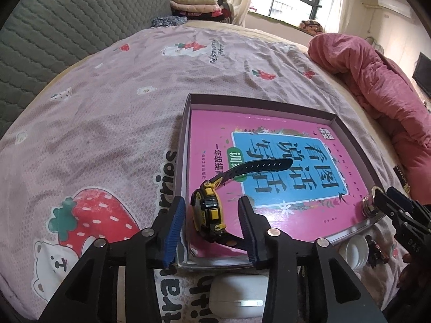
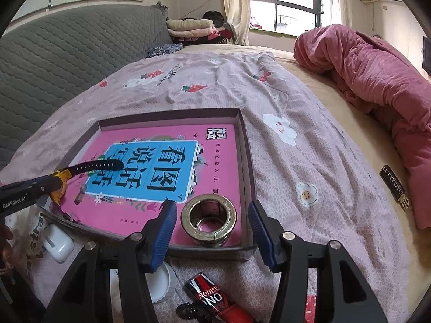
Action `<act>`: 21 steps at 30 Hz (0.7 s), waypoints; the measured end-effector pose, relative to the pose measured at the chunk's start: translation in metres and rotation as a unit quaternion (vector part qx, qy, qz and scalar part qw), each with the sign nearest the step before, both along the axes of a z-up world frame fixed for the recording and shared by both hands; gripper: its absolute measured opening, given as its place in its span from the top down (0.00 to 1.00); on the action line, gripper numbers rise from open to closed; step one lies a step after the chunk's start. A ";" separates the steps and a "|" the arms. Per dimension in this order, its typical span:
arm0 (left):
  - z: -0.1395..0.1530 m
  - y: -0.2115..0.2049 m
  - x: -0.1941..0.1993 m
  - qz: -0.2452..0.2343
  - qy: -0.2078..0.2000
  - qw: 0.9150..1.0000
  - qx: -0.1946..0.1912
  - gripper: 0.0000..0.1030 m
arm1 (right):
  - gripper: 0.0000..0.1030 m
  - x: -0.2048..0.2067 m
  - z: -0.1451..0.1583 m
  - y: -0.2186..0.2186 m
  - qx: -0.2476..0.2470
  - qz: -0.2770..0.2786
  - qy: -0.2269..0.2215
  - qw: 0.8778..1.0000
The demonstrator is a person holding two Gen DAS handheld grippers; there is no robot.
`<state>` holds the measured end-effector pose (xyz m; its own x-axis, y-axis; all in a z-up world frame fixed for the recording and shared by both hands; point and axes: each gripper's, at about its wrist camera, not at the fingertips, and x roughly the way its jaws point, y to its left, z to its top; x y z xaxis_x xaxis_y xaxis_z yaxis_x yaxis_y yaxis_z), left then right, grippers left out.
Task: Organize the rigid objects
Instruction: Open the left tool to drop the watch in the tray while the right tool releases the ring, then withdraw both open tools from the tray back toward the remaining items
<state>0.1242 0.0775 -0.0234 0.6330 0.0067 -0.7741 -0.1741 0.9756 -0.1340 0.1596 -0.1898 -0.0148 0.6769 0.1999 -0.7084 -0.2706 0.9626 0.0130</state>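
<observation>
Left wrist view: bed with pink strawberry-print sheet [image 1: 113,113] fills most of the frame, grey quilted headboard [image 1: 67,21] upper left, crumpled pink quilt [image 1: 377,80] upper right. Lower centre-right, a shallow cardboard box [image 1: 186,123] lies on the sheet with a pink workbook [image 1: 215,134] flat inside it. Black-and-yellow wristwatch [image 1: 208,211] lies on the workbook at the box's near left corner, strap reaching up toward frame centre. Left gripper [image 1: 211,228] straddles the watch case, blue pads spread, a gap showing on each side, not pinching. White earbud case [image 1: 237,298] sits on the sheet at bottom centre, just outside the box.

Right wrist view: same box [image 2: 247,150] and workbook [image 2: 161,134] centre-left. Brass threaded ring fitting [image 2: 208,219] stands on the workbook in the box's near right corner. Right gripper [image 2: 211,231] sits around it, pads spread, clear of the ring on both sides. On the sheet at the bottom of the frame: white jar lid [image 2: 161,282], red-and-black lighter [image 2: 215,301]. Earbud case [image 2: 58,243] lower left.
</observation>
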 end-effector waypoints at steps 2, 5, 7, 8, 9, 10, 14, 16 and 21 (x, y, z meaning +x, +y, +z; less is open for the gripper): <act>0.002 -0.001 -0.001 -0.002 -0.005 1.000 0.001 0.52 | 0.46 0.000 0.001 -0.001 0.002 -0.004 -0.002 1.000; 0.005 -0.003 -0.003 -0.003 -0.010 1.000 0.006 0.49 | 0.46 0.001 0.002 -0.003 0.007 -0.008 -0.002 1.000; 0.006 -0.004 -0.003 -0.002 -0.011 1.000 0.008 0.49 | 0.45 0.000 0.003 -0.003 0.011 -0.008 -0.004 1.000; 0.007 -0.003 -0.004 -0.001 -0.011 1.000 0.009 0.49 | 0.45 0.000 0.003 -0.003 0.012 -0.008 -0.005 1.000; 0.007 -0.003 -0.004 0.000 -0.011 1.000 0.009 0.49 | 0.45 -0.001 0.004 -0.004 0.014 -0.007 -0.007 1.000; 0.008 -0.003 -0.005 0.000 -0.012 1.000 0.008 0.49 | 0.45 -0.001 0.004 -0.004 0.015 -0.007 -0.009 1.000; 0.012 -0.002 -0.009 0.004 -0.018 1.000 0.010 0.48 | 0.45 -0.003 0.008 -0.004 0.023 -0.002 -0.015 1.000; 0.017 -0.002 -0.013 0.006 -0.029 0.999 0.012 0.47 | 0.45 -0.004 0.008 -0.004 0.023 -0.001 -0.016 1.000; 0.027 -0.005 -0.021 -0.002 -0.045 0.999 0.013 0.38 | 0.45 -0.006 0.009 -0.003 0.020 0.001 -0.021 1.000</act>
